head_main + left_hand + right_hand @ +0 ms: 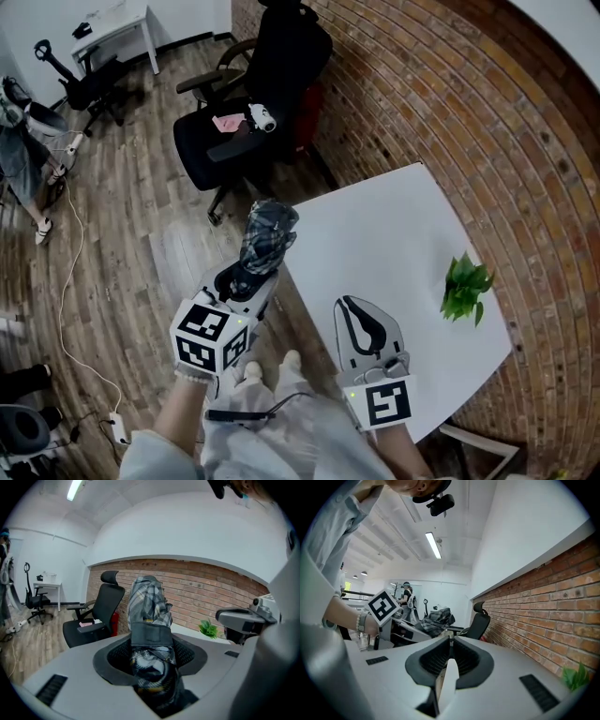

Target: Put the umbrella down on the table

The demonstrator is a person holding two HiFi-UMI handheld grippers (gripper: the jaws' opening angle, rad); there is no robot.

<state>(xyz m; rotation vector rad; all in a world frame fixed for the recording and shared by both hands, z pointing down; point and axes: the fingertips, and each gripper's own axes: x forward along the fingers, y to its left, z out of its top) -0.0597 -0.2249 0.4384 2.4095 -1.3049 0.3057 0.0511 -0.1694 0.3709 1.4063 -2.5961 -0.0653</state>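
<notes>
The folded plaid umbrella point(267, 234) sticks out forward from my left gripper point(246, 272), which is shut on it near its strap end. The umbrella's tip hangs over the left corner of the white table point(375, 234), above the edge. In the left gripper view the umbrella point(147, 606) fills the space between the jaws and rises in front of the brick wall. My right gripper point(352, 305) hovers over the table's near part with its jaws together and nothing in them. In the right gripper view the umbrella point(436, 619) shows at the left, behind the shut jaws.
A small green plant point(466, 288) stands on the table's right side by the brick wall. A black office chair point(253, 103) stands beyond the table's far corner. A person point(23, 150) is at the far left on the wooden floor, where cables lie.
</notes>
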